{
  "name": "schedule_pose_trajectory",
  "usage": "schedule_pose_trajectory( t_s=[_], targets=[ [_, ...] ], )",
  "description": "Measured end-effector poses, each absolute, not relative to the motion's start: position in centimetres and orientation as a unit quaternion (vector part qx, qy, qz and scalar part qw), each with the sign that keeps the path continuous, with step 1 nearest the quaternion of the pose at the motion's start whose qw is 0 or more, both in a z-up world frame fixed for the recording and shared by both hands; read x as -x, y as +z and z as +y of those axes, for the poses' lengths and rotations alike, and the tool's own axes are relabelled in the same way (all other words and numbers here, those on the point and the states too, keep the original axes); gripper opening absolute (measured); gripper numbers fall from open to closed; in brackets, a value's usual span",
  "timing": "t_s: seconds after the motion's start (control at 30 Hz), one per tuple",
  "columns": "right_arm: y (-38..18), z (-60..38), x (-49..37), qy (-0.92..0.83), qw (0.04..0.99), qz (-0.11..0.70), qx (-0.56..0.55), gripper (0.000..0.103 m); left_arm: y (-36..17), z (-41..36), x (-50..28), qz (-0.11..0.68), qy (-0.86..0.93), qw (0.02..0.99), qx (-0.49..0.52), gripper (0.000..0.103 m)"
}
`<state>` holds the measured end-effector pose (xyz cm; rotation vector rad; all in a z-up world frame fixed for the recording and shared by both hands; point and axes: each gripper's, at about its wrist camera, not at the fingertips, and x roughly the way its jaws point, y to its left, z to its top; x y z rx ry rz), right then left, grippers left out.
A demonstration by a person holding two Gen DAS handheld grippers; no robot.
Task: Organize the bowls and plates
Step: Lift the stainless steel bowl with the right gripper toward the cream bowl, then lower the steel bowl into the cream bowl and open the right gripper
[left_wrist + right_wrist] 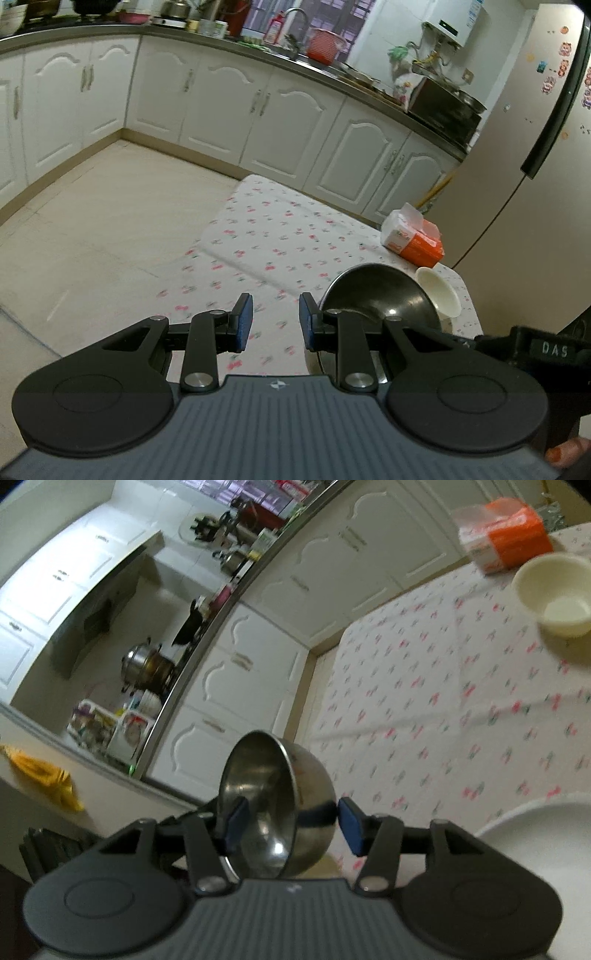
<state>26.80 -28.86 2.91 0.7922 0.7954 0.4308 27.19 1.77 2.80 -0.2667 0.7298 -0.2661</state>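
Right wrist view is showing the steel bowl (280,805) tipped on its side between the pads of the right gripper (291,823), one pad (236,819) reaching inside the rim and the other (351,823) sitting at the outer wall; whether that outer pad is actually pressing on the metal I cannot tell, so the hold is looking loose. To do this step well, I judge the bowl is needing a firmer pinch on its rim before it is carried across to the cream bowl (554,594), which is standing upright on the floral tablecloth (424,701), well apart and nearer the far corner. Coming down level over it would be letting the two nest cleanly. Left gripper (275,325) is hanging with its jaws parted and nothing between them, beside the steel bowl. An orange tissue pack (506,535) is lying just behind the cream bowl, close enough to be clipped on the approach, and a white plate rim (535,834) is showing at the lower right
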Motion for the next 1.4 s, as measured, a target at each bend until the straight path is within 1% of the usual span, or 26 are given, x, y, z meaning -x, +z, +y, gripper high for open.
schedule_pose_trajectory(
  t_s=[0.4,0.93,1.13,1.2,1.3,1.33,1.4],
  targets=[
    [0.0,-25.0,-24.1,0.2,0.804,0.399,-0.392,0.057,-0.3,5.5,-25.1,0.385,-0.105,0.9,0.178,0.027],
    [-0.9,-23.0,-22.8,0.173,0.823,0.4,-0.365,0.062,-3.6,7.6,-24.5,0.409,-0.094,0.887,0.194,0.027],
    [-0.6,-22.4,-22.4,0.173,0.825,0.402,-0.357,0.068,-4.2,8.3,-24.1,0.407,-0.094,0.887,0.197,0.028],
    [-0.6,-22.4,-22.3,0.172,0.826,0.402,-0.356,0.071,-4.3,8.3,-24.2,0.406,-0.094,0.887,0.198,0.03],
    [-0.3,-22.3,-22.2,0.171,0.829,0.399,-0.354,0.08,-4.6,8.3,-24.0,0.409,-0.096,0.884,0.204,0.031],
    [-0.1,-22.2,-22.1,0.167,0.831,0.399,-0.349,0.087,-4.7,8.3,-23.9,0.41,-0.097,0.884,0.205,0.031],
    [0.3,-22.2,-21.8,0.164,0.835,0.397,-0.343,0.088,-4.8,8.3,-23.7,0.411,-0.097,0.882,0.208,0.031]
  ],
)
